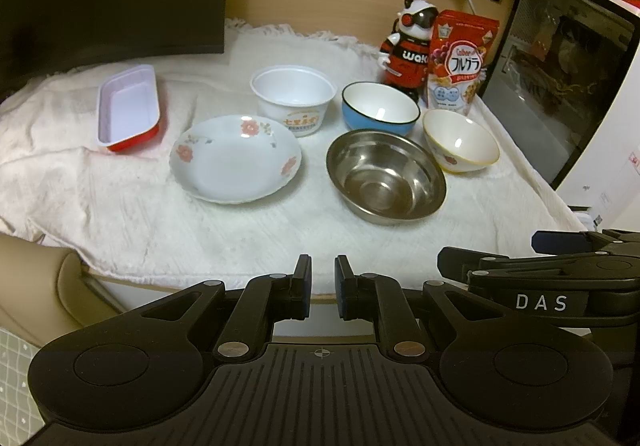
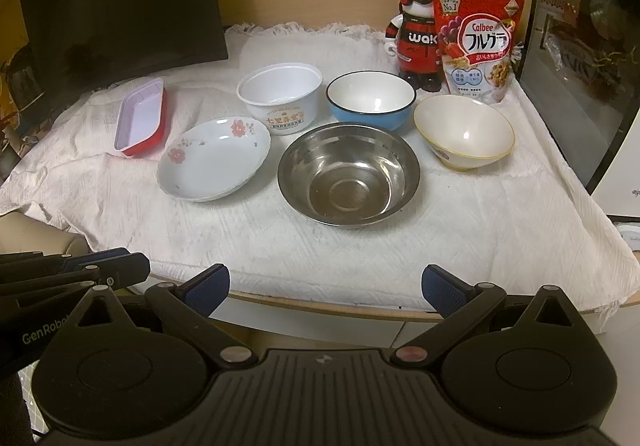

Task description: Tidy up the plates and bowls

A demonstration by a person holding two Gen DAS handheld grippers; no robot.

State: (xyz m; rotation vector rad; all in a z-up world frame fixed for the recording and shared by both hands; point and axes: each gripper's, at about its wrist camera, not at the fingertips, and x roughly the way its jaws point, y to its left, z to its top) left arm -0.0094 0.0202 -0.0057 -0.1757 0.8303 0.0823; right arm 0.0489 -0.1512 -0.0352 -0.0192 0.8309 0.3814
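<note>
Left gripper (image 1: 323, 282) with fingers (image 1: 302, 280) drawn almost together, a narrow gap between them, nothing held; right gripper (image 2: 325, 292) with fingers (image 2: 208, 290) spread wide, likewise empty; both hang at the near edge of the bench (image 2: 320, 308), draped in a white cloth (image 2: 280, 242); well beyond the right fingers, straight ahead, a steel bowl (image 2: 349, 174); left of it a flowered plate (image 2: 214, 160); farther left a red tray (image 2: 142, 118); behind, a white tub (image 2: 280, 98) and a blue bowl (image 2: 371, 100); ahead and right, a cream bowl (image 2: 464, 132); at the back a cereal bag (image 2: 478, 42) beside a toy figure (image 2: 414, 34)
</note>
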